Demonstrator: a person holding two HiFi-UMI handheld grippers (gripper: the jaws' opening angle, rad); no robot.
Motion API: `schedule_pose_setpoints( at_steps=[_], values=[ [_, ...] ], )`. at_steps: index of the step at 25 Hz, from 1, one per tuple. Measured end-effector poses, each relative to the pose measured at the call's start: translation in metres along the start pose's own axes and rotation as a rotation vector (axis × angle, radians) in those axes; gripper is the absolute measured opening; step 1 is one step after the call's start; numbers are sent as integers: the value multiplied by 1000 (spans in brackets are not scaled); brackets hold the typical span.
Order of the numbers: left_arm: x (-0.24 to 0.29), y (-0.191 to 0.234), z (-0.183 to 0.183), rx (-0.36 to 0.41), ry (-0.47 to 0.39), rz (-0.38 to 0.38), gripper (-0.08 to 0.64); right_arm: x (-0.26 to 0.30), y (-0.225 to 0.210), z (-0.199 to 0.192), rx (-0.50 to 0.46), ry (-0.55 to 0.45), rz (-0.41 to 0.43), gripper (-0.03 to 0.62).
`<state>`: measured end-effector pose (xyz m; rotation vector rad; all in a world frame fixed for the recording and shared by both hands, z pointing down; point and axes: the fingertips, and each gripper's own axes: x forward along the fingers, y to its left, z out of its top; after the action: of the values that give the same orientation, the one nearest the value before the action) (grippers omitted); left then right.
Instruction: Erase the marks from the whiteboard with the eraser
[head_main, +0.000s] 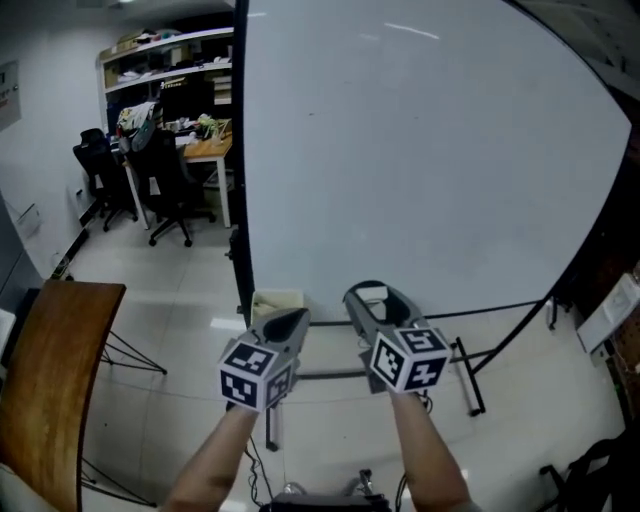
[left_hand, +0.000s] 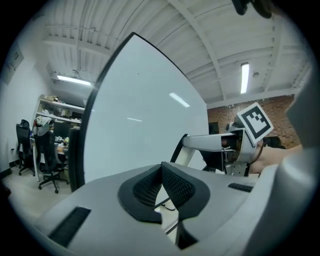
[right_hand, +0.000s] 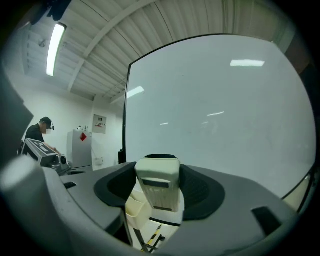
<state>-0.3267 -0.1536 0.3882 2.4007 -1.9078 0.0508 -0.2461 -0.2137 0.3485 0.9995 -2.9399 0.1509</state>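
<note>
Head view: the right hand-held gripper is clamped on the eraser, short of the whiteboard ahead of it. The left hand-held gripper sits just beside it, to its left.

Left gripper view: jaws together, nothing between them.

Right gripper view: eraser gripped between the pads, board ahead and above. No marks discernible.

Judgement: approach step. The next move calls for locating the marks, pressing the eraser's face flat to the board and wiping.
</note>
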Motion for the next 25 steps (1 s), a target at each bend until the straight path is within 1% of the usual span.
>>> schedule_pose_setpoints(
  at_steps=[6, 11, 15, 19, 22, 25],
  values=[
    [63, -86, 19, 48, -6, -137, -2, -75, -87, 22, 9, -47, -122, 267],
    [120, -167, 27, 71, -17, -220, -2, -144, -168, 34, 10, -76, -204, 267],
    [170, -231, 42, 111, -32, -267, -2, -196, -236, 49, 2, -94, -261, 267],
    [214, -292, 61, 154, -53, -297, -2, -245, -297, 64, -16, -113, -302, 267],
    [240, -328, 74, 178, -71, -322, -2, -276, -333, 74, -22, -131, -323, 267],
    [261, -354, 87, 191, -89, -350, -2, -297, -359, 82, -21, -156, -340, 268]
  ],
)
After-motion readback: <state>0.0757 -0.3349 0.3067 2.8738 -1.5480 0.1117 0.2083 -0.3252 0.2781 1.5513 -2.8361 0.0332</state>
